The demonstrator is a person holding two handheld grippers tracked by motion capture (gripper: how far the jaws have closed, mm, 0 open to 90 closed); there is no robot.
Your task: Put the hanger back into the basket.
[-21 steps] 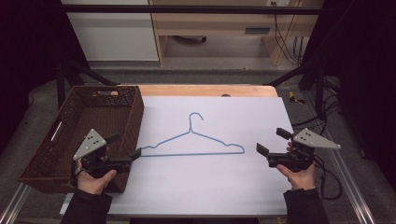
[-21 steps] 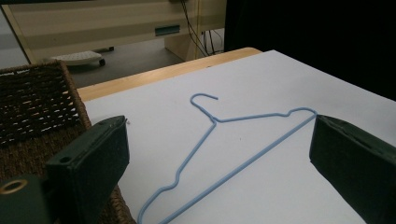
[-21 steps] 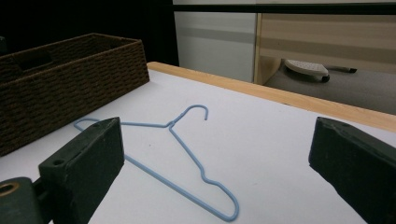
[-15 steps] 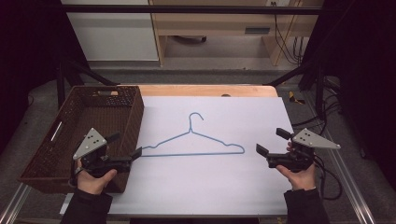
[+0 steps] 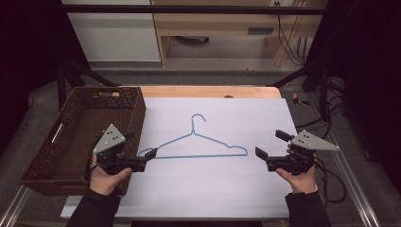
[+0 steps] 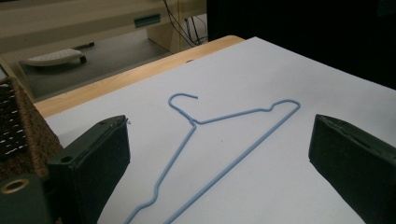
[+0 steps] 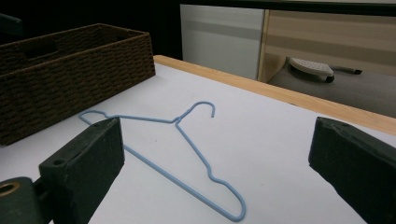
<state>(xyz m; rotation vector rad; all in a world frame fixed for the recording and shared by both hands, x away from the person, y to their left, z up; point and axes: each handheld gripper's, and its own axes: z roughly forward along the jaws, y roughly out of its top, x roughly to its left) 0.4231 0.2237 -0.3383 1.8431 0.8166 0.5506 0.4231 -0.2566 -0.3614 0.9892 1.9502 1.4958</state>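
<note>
So from the high view, a thin blue wire hanger (image 5: 198, 142) lies flat on the white sheet (image 5: 213, 184) covering the worktop, hook pointing away from the person, long bar nearest them. A dark woven basket (image 5: 80, 127) sits at the left edge of the sheet, partly hanging past the worktop's side. The left gripper (image 5: 141, 150) is held in the person's left hand (image 5: 108, 176) just in front of the basket's near right corner, its jaws spread wide, one of them right by the hanger's left tip, though I can't tell if it touches. The right gripper (image 5: 269, 144) is in the right hand (image 5: 299, 177), off the hanger's right end and a bit apart from it, jaws also spread wide with nothing between them.

Left gripper view: both black jaws stand far apart, and the hanger (image 6: 224, 144) runs across the sheet between them, hook at the far end. A bit of basket (image 6: 18, 126) weave shows at the left edge.

Right gripper view: same deal, jaws wide open and empty, the hanger (image 7: 187, 149) lying on the sheet ahead with its nearer tip low between them. The basket (image 7: 70, 74) sits beyond it on the left.
</note>
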